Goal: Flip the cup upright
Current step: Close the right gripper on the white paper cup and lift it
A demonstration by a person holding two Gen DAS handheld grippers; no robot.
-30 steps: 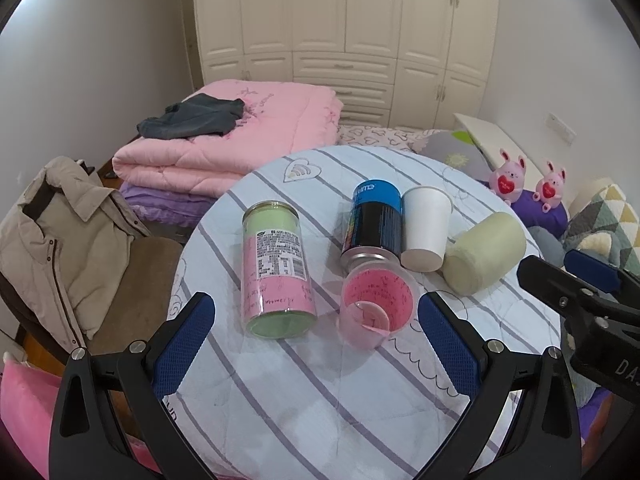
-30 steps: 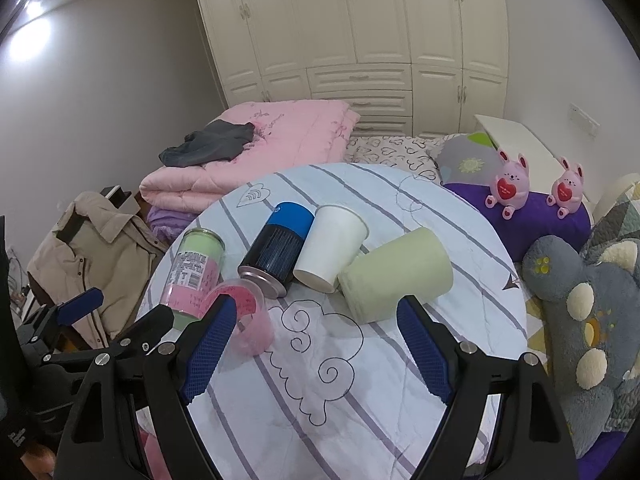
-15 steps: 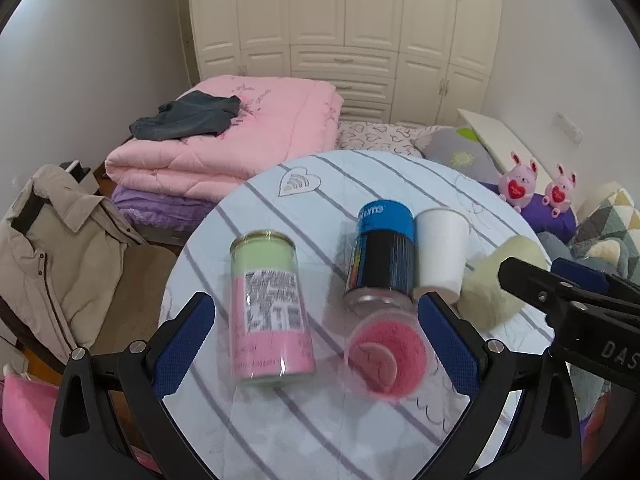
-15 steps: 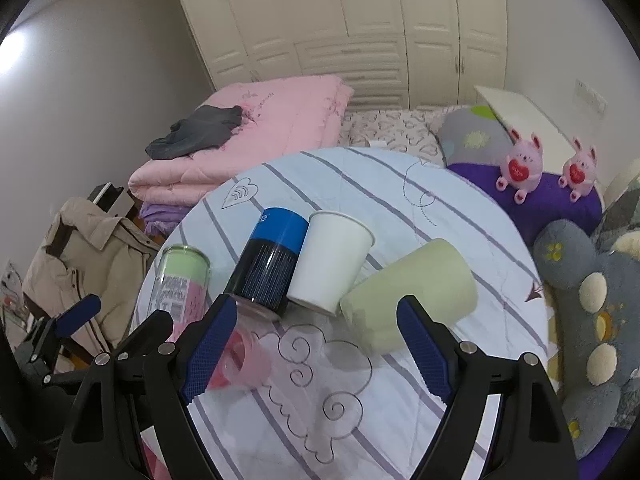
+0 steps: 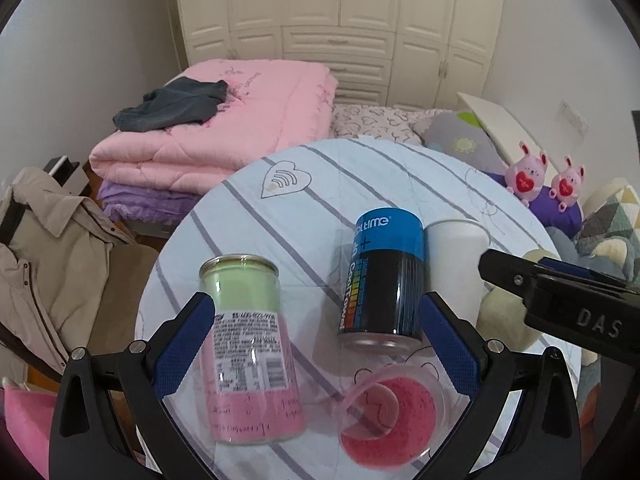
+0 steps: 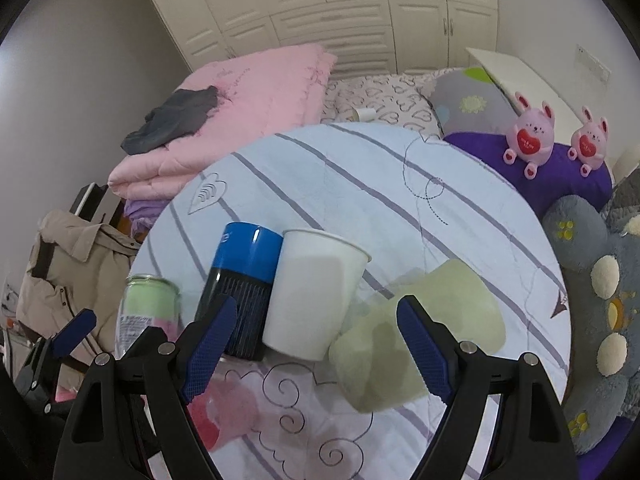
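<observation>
Both claws gape wide, empty: left claw [image 5: 316,344] over a tipped pink cup [image 5: 390,420], thin, light plastic; grip its sidewall gently.

Right hand-held gripper [image 5: 560,304] hides most of the green cup [image 5: 500,316]

Five cups lie on their sides on the round worktop [image 5: 360,168] covered in a striped white cloth. A tall clear cup with a green and pink label [image 5: 250,352] lies leftmost. Beside it is a black cup with a blue band [image 5: 386,272], touching a white paper cup [image 6: 312,304]. A pale green cup [image 6: 420,332] lies rightmost, against the paper cup. A clear pink plastic cup [image 5: 390,420] lies nearest, its mouth facing the camera.
</observation>
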